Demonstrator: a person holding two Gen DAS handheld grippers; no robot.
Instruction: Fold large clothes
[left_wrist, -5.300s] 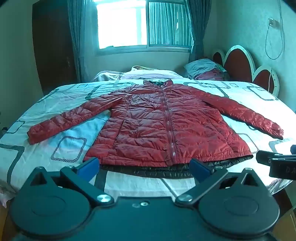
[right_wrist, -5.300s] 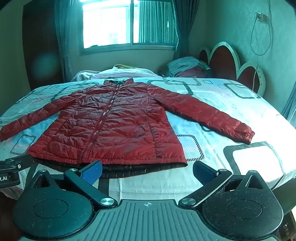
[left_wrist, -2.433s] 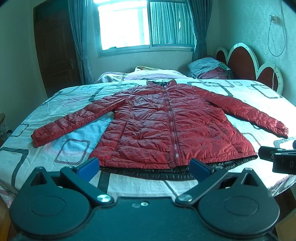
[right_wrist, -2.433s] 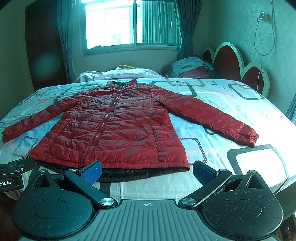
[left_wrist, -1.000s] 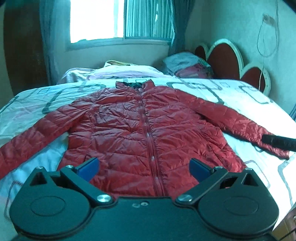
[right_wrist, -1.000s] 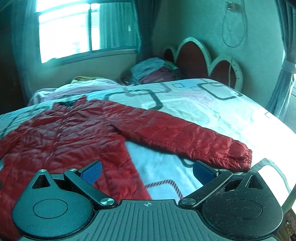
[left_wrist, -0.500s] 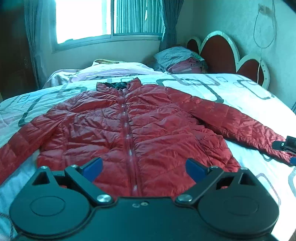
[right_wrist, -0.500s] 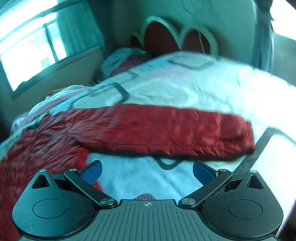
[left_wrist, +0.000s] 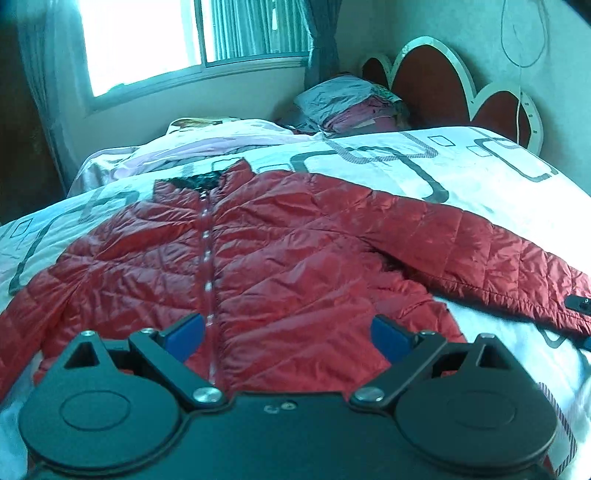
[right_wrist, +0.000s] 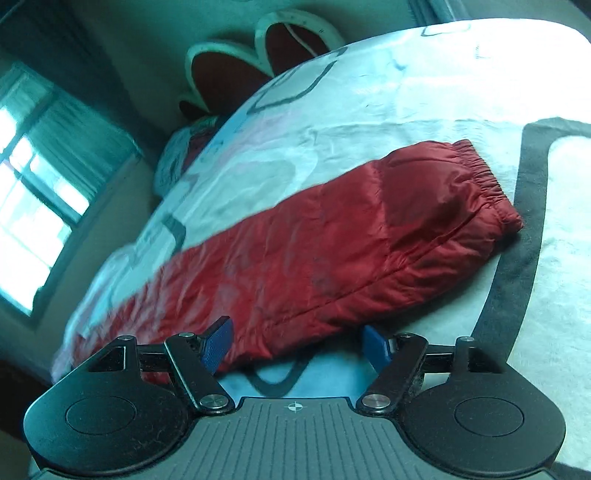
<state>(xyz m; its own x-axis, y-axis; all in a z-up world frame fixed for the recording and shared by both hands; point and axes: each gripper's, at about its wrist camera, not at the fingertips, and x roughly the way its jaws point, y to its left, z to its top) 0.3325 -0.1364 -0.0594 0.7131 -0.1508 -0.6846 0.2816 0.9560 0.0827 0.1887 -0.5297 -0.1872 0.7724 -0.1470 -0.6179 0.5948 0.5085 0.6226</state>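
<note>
While our left gripper (left_wrist: 287, 334) hovers low in the left wrist view, jaws wide and holding nothing, the red jacket (left_wrist: 280, 258) lies flat across the bed (left_wrist: 461, 173), filling the frame's middle. Through the right wrist view, our right gripper (right_wrist: 297, 343) spreads wide around the jacket sleeve (right_wrist: 351, 243), which runs diagonally toward the upper right.
</note>
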